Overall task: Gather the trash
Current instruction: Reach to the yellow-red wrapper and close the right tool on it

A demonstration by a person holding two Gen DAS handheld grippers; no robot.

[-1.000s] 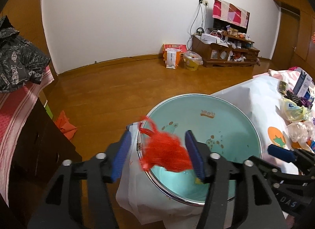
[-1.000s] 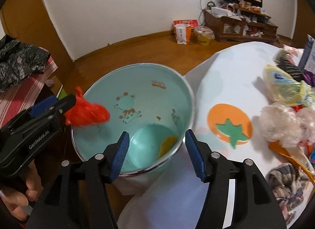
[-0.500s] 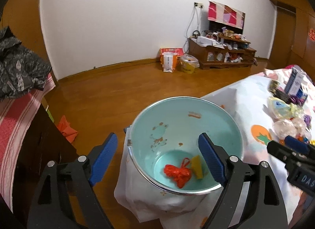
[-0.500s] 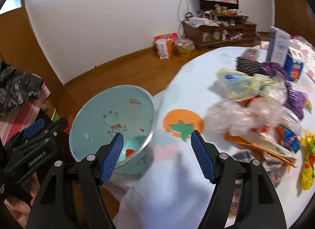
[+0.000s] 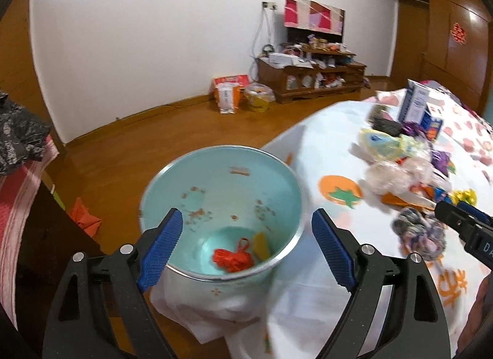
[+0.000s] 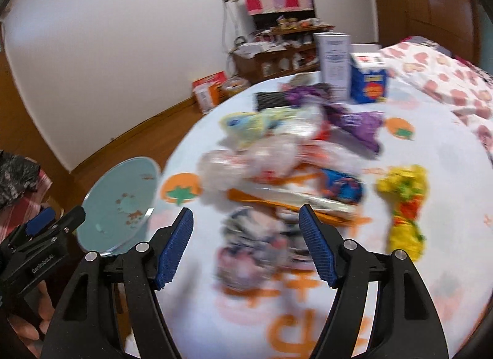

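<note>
A light blue bin (image 5: 222, 174) stands beside the table; red netting (image 5: 232, 260) and a yellow scrap (image 5: 261, 245) lie at its bottom. My left gripper (image 5: 246, 249) is open and empty above the bin's near rim. My right gripper (image 6: 246, 246) is open and empty over the table, just above a crumpled grey-blue wrapper (image 6: 255, 251). The trash pile holds a clear plastic bag (image 6: 246, 164), a yellow wrapper (image 6: 403, 201), a purple wrapper (image 6: 357, 124) and a blue packet (image 6: 342, 189). The bin also shows in the right wrist view (image 6: 123, 201).
The table has a white cloth with orange prints (image 6: 181, 192). Two cartons (image 6: 368, 80) stand at its far side. A dark wooden cabinet (image 5: 46, 235) is left of the bin. A wooden TV shelf (image 5: 311, 78) and bags stand by the far wall.
The left gripper opened and dropped the red netting into the bin. The right gripper swung right from the bin to above the trash pile on the table.
</note>
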